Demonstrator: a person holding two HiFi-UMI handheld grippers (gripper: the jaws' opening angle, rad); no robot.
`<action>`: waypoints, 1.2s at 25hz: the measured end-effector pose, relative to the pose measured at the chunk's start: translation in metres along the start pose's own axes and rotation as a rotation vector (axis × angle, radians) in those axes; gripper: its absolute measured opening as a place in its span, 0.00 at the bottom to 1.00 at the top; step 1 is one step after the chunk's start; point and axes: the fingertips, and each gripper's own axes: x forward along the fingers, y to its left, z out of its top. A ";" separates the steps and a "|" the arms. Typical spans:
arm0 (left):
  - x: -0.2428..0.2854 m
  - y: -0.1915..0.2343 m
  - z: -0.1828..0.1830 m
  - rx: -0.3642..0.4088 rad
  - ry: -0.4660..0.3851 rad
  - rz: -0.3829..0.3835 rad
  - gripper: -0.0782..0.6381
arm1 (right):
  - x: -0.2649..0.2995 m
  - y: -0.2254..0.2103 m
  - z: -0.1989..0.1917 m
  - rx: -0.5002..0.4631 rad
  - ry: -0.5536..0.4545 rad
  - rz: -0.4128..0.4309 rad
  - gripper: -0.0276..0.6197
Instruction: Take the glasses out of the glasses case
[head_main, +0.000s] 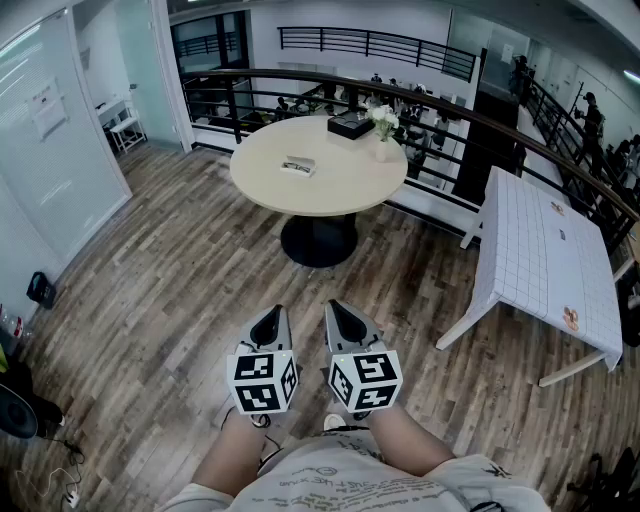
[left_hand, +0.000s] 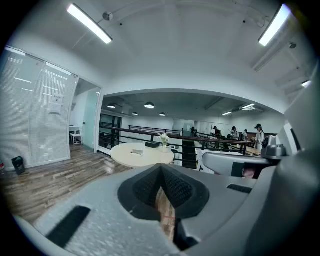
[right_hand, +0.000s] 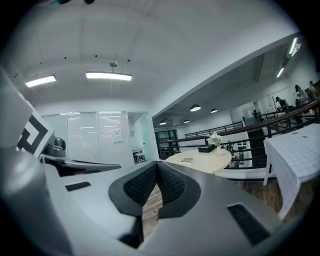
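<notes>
Down at the person's waist, the left gripper (head_main: 272, 318) and right gripper (head_main: 340, 315) sit side by side, each with its jaws pressed together on nothing. Well ahead stands a round table (head_main: 345, 185). On it, what seems to be the glasses case (head_main: 298, 166) lies apart from a black box (head_main: 350, 124) and a flower vase (head_main: 382, 128).

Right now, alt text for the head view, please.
The left gripper and right gripper hang low, shut and empty, aimed at a distant round table carrying a dark box, a small flat item and white flowers.
</notes>
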 end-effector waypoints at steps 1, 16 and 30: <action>-0.015 0.007 -0.003 0.001 0.000 -0.001 0.12 | -0.005 0.016 -0.005 -0.003 0.005 0.000 0.06; 0.002 0.020 0.005 0.005 0.004 0.031 0.12 | 0.023 0.016 -0.009 -0.009 0.028 0.035 0.07; 0.046 0.030 -0.017 -0.002 0.031 0.058 0.12 | 0.062 -0.009 -0.027 -0.027 0.035 0.047 0.07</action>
